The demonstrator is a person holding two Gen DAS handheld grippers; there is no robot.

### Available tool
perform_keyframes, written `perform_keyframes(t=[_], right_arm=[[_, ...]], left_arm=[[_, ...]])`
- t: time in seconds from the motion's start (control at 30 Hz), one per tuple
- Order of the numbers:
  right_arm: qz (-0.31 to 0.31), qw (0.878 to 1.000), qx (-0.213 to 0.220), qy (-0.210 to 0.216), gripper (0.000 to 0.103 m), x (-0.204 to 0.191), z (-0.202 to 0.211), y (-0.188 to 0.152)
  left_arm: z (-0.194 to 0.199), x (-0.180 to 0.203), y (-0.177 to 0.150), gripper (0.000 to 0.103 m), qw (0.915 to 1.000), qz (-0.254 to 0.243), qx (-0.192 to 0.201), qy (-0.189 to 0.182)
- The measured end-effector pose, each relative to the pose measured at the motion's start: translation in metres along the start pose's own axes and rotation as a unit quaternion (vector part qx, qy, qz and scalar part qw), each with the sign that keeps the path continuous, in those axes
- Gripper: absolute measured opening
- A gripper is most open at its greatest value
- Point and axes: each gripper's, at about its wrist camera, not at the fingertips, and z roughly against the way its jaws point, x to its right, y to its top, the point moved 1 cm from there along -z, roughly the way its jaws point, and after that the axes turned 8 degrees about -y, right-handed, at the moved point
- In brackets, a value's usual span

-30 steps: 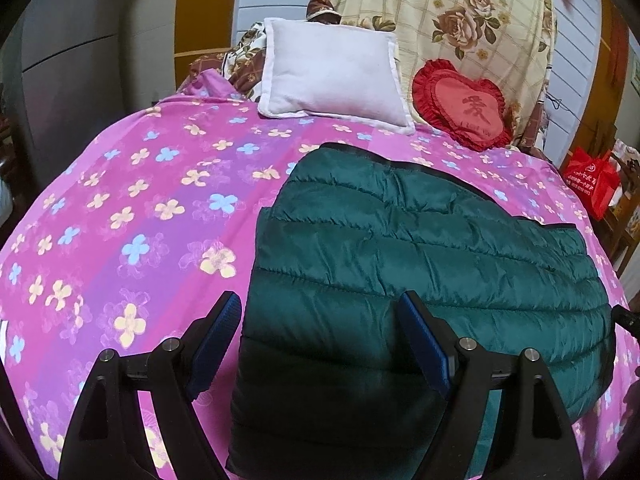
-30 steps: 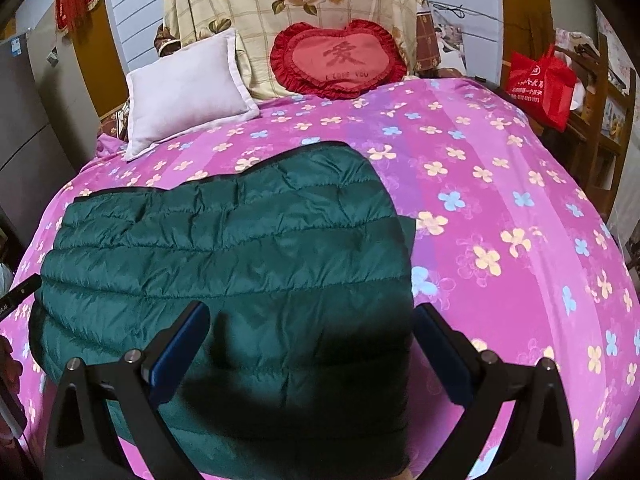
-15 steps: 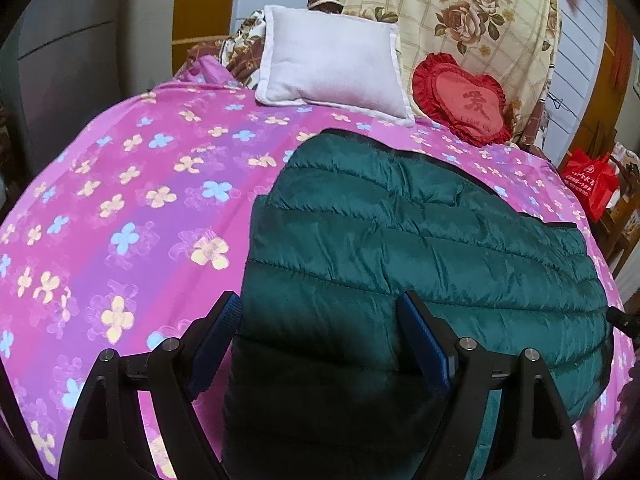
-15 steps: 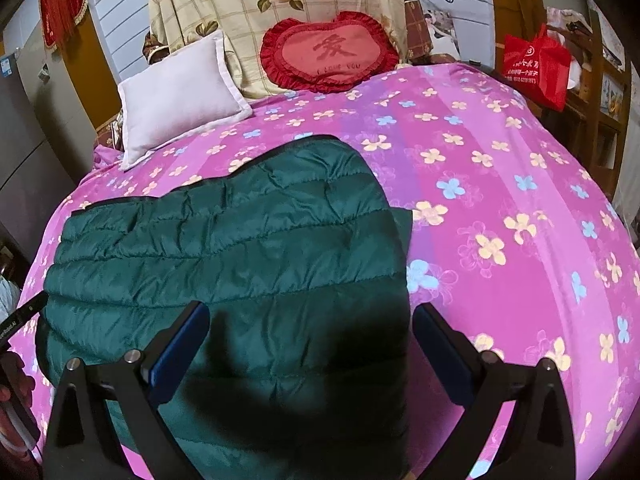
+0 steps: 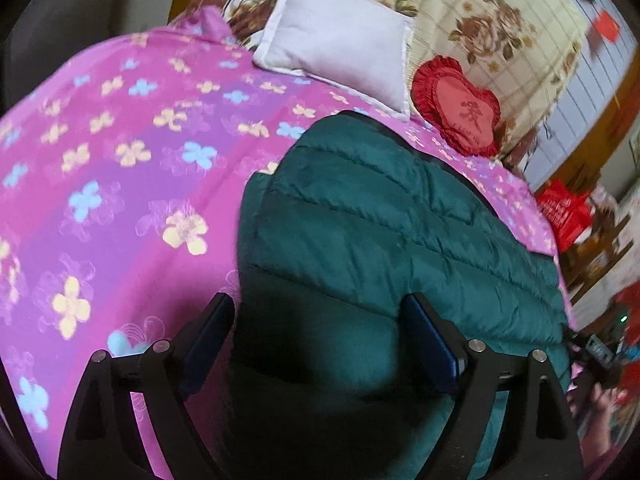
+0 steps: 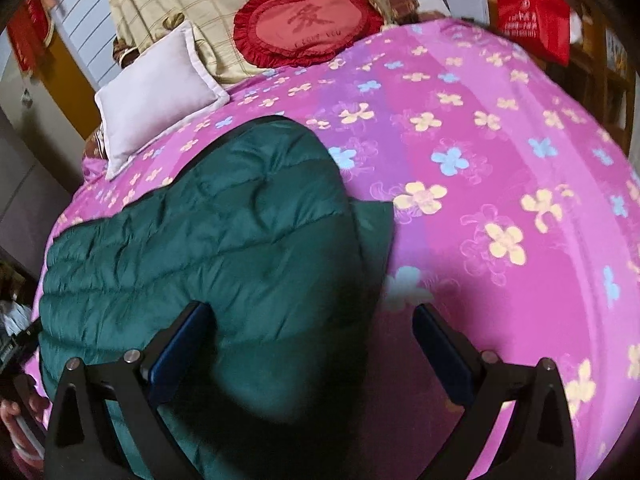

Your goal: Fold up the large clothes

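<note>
Jacket (image 5: 400, 232): dark green quilted puffer, lying flat on the pink flowered bedspread (image 5: 120, 184), toward the near side of the bed. It looks already folded into a rough block, with a black trim line along the far edge. In the right view a thinner flap of the same green sticks out from under the top layer at the right edge.

Left gripper (image 5: 320, 344): fingers spread wide, nothing between them, poised over the jacket's near left corner. Left finger sits over bedspread, right finger over fabric.

Right gripper (image 6: 312, 344): also spread wide and empty, straddling the jacket's (image 6: 208, 240) near right edge, with one finger over the fabric and the other over the bedspread (image 6: 500, 160).

Handling, as a judgement:
- Light for its bulk, soft, no stiffness; it will sag between two holds.
- Shell looks smooth and probably slick; a shallow pinch may slide off.
- Filling is springy, so folds will likely puff back and need pressing down.
- Stacked layers may shift unless all are caught together.

Where to take hold: the two near corners, one per gripper, biting deep across a stitched seam and through every layer.

White pillow (image 5: 340, 44) and red heart cushion (image 5: 460, 108) sit at the bed's head, well apart from the jacket.
</note>
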Motion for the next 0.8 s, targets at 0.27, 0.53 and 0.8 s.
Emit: perform_keyframes(t=[0.27, 0.53, 0.8], right_arm=[[-0.006, 0.996, -0.047, 0.077, 0.103, 0.004, -0.037, 0.01], [0.026, 0.992, -0.058, 0.107, 0.103, -0.013, -0.049, 0.016], [0.034, 0.993, -0.024, 0.112, 0.072, -0.03, -0.033, 0.005]], left_arm=[[-0.015, -0.015, -0.002, 0.085, 0.9988, 0.038, -0.018, -0.027], [-0.025, -0.022, -0.003, 0.086, 0.9956, 0.055, -0.03, -0.07], [-0.02, -0.007, -0.008, 0.046, 0.9935, 0.028, -0.04, -0.103]])
